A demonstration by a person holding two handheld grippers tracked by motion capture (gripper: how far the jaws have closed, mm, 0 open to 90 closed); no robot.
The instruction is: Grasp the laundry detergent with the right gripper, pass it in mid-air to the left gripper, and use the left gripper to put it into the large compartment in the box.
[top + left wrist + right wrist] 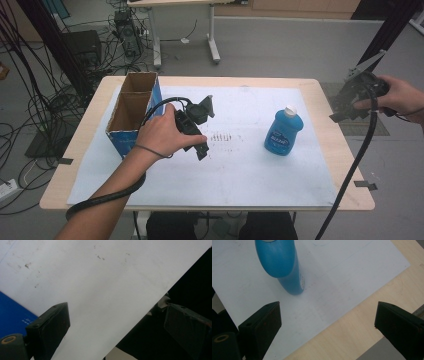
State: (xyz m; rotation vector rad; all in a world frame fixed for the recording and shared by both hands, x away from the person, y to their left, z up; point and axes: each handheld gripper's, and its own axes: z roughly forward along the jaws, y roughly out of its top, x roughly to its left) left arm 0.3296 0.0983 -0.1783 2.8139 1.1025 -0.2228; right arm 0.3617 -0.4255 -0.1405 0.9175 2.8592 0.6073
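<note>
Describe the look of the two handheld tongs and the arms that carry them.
Both tongs, left tongs and right tongs, are black, each with two flat wedge-shaped jaws and a thick black cable trailing off. The right one bears a grey three-cornered plate. The forearms are bare, unsleeved; a thin dark band circles the left wrist.

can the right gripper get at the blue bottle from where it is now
Probably yes. The right gripper is past the table's right edge with jaws open and nothing between them. The blue bottle stands upright on the white sheet, with bare sheet between them.
</note>
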